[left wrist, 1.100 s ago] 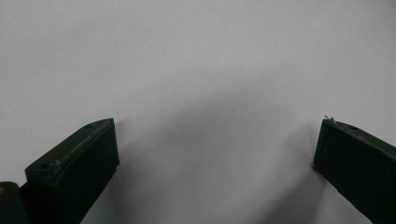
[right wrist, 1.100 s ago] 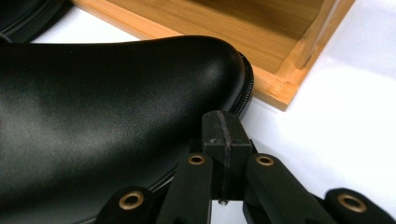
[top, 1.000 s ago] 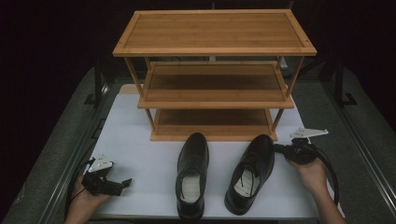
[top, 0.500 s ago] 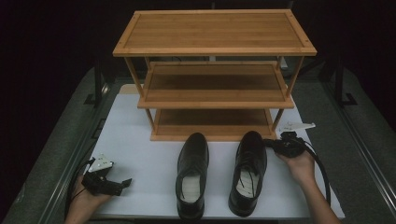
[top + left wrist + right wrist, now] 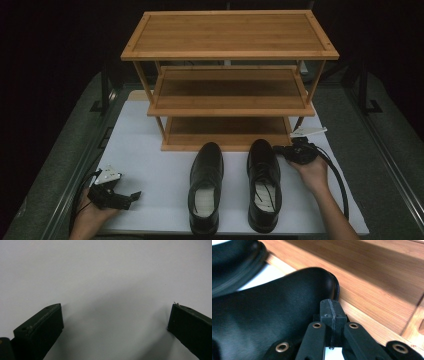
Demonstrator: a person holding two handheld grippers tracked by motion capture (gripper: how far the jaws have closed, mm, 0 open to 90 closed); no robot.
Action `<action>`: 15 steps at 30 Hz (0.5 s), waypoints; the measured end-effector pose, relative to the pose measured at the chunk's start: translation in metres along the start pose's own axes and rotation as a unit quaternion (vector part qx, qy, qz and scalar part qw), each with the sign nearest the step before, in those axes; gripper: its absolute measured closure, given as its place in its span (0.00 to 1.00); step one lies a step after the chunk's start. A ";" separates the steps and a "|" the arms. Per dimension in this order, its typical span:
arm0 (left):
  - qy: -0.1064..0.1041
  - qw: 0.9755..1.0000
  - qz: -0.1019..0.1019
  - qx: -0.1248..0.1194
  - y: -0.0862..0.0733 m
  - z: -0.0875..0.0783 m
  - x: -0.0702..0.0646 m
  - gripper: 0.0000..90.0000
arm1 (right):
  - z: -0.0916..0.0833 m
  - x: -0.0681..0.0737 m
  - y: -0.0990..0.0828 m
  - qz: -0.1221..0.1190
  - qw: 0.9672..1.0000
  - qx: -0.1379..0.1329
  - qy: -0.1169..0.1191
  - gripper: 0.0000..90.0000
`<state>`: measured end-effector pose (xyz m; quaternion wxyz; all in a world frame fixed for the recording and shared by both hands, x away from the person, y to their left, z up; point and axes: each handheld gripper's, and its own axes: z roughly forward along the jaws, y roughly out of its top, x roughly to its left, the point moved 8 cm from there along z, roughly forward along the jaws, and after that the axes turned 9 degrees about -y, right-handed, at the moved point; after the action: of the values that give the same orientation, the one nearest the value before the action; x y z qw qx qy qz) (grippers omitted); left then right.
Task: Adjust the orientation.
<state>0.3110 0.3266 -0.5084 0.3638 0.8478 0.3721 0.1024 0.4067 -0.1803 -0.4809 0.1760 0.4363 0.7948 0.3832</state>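
I'm looking down from above on the rack (image 5: 227, 75); the right gripper view's pressed close against the same rack (image 5: 372, 285) and right shoe (image 5: 263, 185).

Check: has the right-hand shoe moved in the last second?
Yes. The right shoe swung straight, toe toward the shelf, now parallel to the left shoe.

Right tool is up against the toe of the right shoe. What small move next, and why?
Probably back the right tool off slightly and open it. Its jaws are shut, pressed together beside the right shoe, gripping nothing, and that shoe now sits parallel to the left shoe before the rack.
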 end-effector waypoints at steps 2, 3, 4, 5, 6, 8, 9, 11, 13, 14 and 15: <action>0.000 1.000 0.000 0.000 0.000 0.000 0.000 0.00 | -0.005 -0.002 -0.001 -0.003 1.000 -0.003 -0.003 1.00; 0.000 1.000 0.000 0.000 0.000 0.000 0.000 0.00 | -0.009 -0.003 -0.002 -0.004 1.000 -0.002 -0.001 1.00; 0.000 1.000 0.000 0.000 0.000 0.000 0.000 0.00 | -0.013 -0.004 -0.003 -0.008 1.000 -0.004 -0.002 1.00; 0.000 1.000 0.000 0.000 0.000 0.000 0.000 0.00 | -0.018 -0.005 -0.005 -0.008 1.000 -0.003 -0.004 1.00; 0.000 1.000 0.000 0.000 0.000 0.000 0.000 0.00 | -0.022 -0.005 -0.006 -0.010 1.000 -0.006 -0.003 1.00; 0.000 1.000 0.000 0.000 0.000 0.000 0.000 0.00 | -0.031 -0.005 -0.010 -0.016 1.000 -0.009 -0.002 1.00; 0.000 1.000 0.000 0.000 0.000 0.000 0.000 0.00 | -0.035 -0.004 -0.012 -0.018 1.000 -0.010 -0.001 1.00; 0.001 1.000 0.000 0.000 0.000 0.000 0.000 0.00 | -0.041 -0.003 -0.014 -0.022 1.000 -0.011 -0.001 1.00; 0.001 1.000 0.001 0.000 0.000 0.000 0.000 0.00 | -0.052 0.000 -0.019 -0.028 1.000 -0.013 0.004 1.00; 0.001 1.000 0.001 0.000 0.000 0.000 0.000 0.00 | -0.055 0.002 -0.020 -0.032 0.999 -0.013 0.005 1.00; 0.001 1.000 0.001 0.000 0.000 0.000 0.000 0.00 | -0.059 0.003 -0.021 -0.035 0.999 -0.013 0.007 1.00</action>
<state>0.3110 0.3266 -0.5084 0.3638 0.8478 0.3718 0.1034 0.3569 -0.2112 -0.4591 0.1891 0.4034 0.8058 0.3901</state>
